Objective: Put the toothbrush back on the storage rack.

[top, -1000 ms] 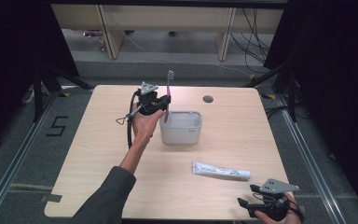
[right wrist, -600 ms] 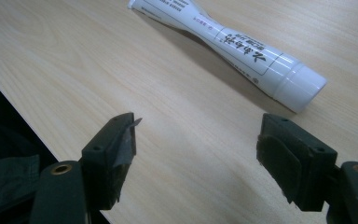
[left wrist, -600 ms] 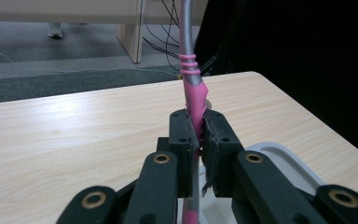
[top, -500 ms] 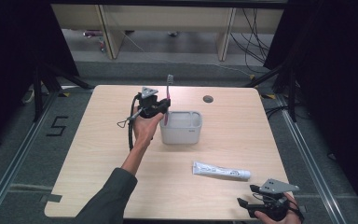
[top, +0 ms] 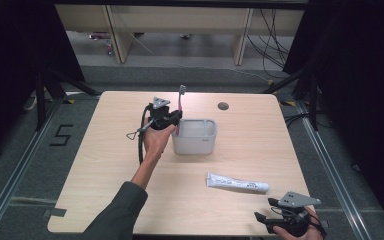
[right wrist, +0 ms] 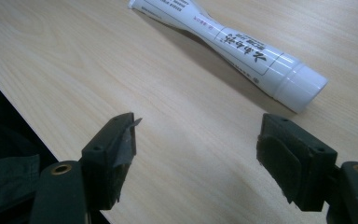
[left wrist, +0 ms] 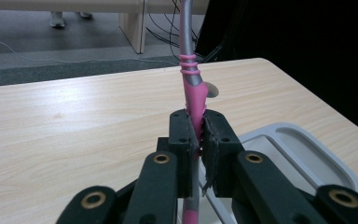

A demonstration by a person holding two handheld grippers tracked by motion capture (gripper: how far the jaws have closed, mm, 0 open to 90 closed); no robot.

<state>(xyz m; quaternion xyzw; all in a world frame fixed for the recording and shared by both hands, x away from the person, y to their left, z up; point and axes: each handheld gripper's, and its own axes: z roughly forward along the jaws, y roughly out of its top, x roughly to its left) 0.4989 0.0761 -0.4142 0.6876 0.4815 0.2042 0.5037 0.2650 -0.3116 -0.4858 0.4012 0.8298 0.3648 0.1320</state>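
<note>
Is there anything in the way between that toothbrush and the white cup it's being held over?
Nothing visible. The left gripper holds the toothbrush upright at the near-left rim of the white cup, whose open top looks clear. The toothpaste tube lies well apart, nearer the right gripper.

A taped "5" on the floor (top: 62, 135); unreadable black print on the white tube (right wrist: 242, 46).

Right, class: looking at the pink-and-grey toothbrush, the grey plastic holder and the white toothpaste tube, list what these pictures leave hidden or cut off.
- Pink-and-grey toothbrush: the left gripper view's top edge cuts off its head; the left gripper, shut on its handle, hides the lower end.
- Grey plastic holder: its inside bottom cannot be made out in the high view.
- White toothpaste tube: the right gripper view's top edge cuts off its far end; its print is too small in the high view.
</note>
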